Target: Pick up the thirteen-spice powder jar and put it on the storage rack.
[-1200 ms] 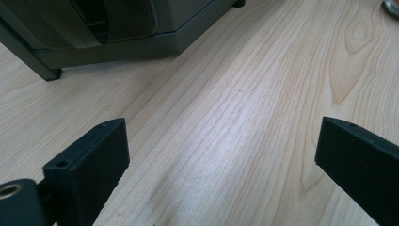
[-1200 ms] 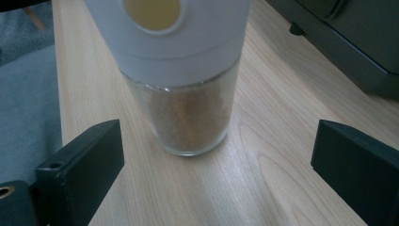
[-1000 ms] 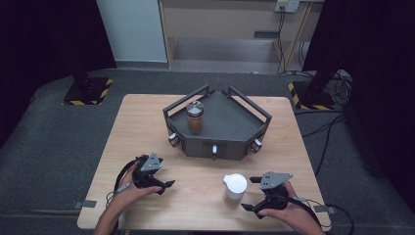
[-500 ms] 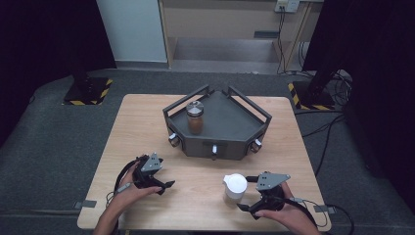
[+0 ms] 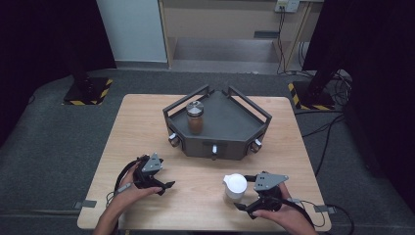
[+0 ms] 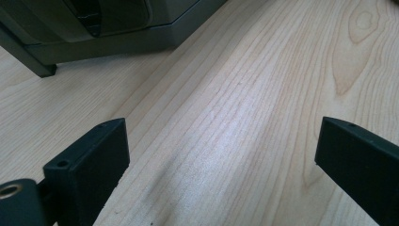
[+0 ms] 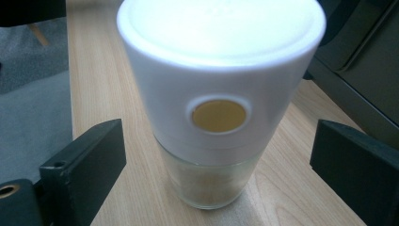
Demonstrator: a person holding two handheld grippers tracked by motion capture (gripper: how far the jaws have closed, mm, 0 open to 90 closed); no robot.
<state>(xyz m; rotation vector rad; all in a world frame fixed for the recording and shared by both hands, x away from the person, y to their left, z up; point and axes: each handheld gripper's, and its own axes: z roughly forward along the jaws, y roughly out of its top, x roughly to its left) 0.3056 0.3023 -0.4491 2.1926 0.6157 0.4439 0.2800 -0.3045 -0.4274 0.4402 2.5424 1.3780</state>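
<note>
Though unlabelled, white-capped jar [image 7: 219, 108] between jaws

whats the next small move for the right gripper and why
Probably ease the right gripper forward a little, then close. Its black jaws stand wide open on either side of the white-lidded clear glass jar, touching neither side, and the jar stands upright on the light wooden table. The left gripper is open over bare wood, so it has no part yet.

Black grippers [image 5: 157, 182] – grey plates, cables
</note>
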